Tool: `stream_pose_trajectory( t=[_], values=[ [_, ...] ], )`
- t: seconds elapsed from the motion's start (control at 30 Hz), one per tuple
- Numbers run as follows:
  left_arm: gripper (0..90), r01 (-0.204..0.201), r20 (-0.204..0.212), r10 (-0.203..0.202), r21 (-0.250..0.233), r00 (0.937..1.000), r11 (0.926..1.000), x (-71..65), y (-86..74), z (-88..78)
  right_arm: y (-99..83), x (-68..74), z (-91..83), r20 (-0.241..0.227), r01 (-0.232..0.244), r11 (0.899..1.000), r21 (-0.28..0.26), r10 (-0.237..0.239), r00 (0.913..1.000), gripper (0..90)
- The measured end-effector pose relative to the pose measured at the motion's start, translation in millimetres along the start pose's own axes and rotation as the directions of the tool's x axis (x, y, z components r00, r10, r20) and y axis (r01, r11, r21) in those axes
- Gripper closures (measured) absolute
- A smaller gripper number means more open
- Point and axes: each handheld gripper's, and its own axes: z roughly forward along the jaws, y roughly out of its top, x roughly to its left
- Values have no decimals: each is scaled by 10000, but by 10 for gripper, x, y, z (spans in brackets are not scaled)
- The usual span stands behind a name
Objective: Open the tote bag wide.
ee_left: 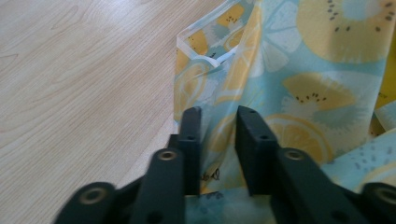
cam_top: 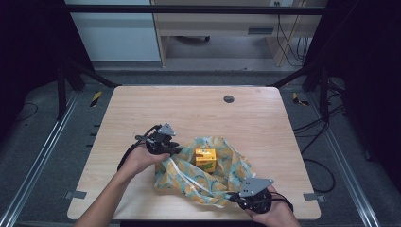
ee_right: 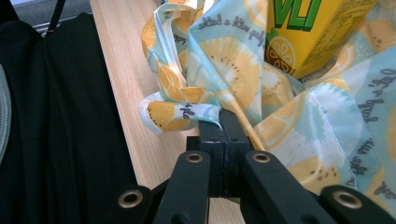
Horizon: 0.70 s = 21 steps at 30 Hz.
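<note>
Wooden counter (cam_top: 142, 106), light grain, seen from the high view. A fabric bag (cam_top: 227, 163) with a lemon and kiwi print on pale blue lies crumpled near the counter's front edge, toward the middle. A yellow drink carton (cam_top: 205, 158) stands upright on top of the spread cloth, or in the bag's open mouth; I cannot tell which.

Left tongs (cam_top: 176, 150): at the bag's left edge. In the left gripper view the left tongs (ee_left: 218, 126) stand narrow, with a fold of the bag (ee_left: 299, 84) running up between the jaws. A slim gap shows beside the cloth, so I cannot say for certain that the pads already press it. No earlier picture to compare.

Carton: in the right gripper view the carton (ee_right: 313, 32) sits just behind the gathered fabric (ee_right: 233, 65), with green lettering and a lemon graphic on its face.

Right tongs (cam_top: 232, 196): at the bag's front right corner. In the right gripper view the right tongs (ee_right: 223, 122) are clamped fully together on a bunched corner of cloth, beside a rolled hem or strap (ee_right: 173, 112).

Handling judgement: the bag is thin, soft and light and will sag and slide under any pull. Best holds are the hem and the 2 corner folds, where the cloth is doubled. The carton is stiffer and likely to tip if the cloth is tugged unevenly; lift both sides together.
</note>
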Motion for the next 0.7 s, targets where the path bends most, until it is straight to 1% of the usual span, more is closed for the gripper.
stream_pose_trajectory(
  t=[0.07,0.17,0.3,0.47,0.57,0.6,0.63,0.67,0.7],
  values=[
    [832,-67,41,67,-20,10000,10000,-5,0,-17,-1,-7,-2,28,-7,10000,3,7,10000,900],
    [880,-127,79,127,-17,9999,9999,-16,4,-48,-2,-14,0,50,-83,10000,-17,83,10000,900],
    [899,-81,43,81,-52,10000,10000,-22,8,-77,7,-19,1,90,-22,10000,21,22,10000,900],
    [900,16,-111,-20,-307,9999,9995,-34,22,-159,24,-22,-1,88,23,10000,-4,-23,10000,900],
    [900,57,-337,-77,-580,9994,9983,-37,46,-233,36,-31,-19,138,46,10000,33,-47,9999,900],
    [900,57,-337,-77,-580,9994,9983,-37,46,-233,39,-37,-26,137,59,10000,7,-59,9999,900],
    [900,123,-561,-169,-802,9983,9967,-29,64,-291,44,-42,-39,170,52,10000,31,-52,9998,900],
    [900,123,-561,-169,-802,9983,9967,-29,64,-291,44,-42,-39,170,52,10000,31,-52,9998,900],
    [900,130,-728,-196,-911,9972,9958,-18,72,-327,55,-54,-67,235,63,10000,14,-64,9997,900]
  ],
)
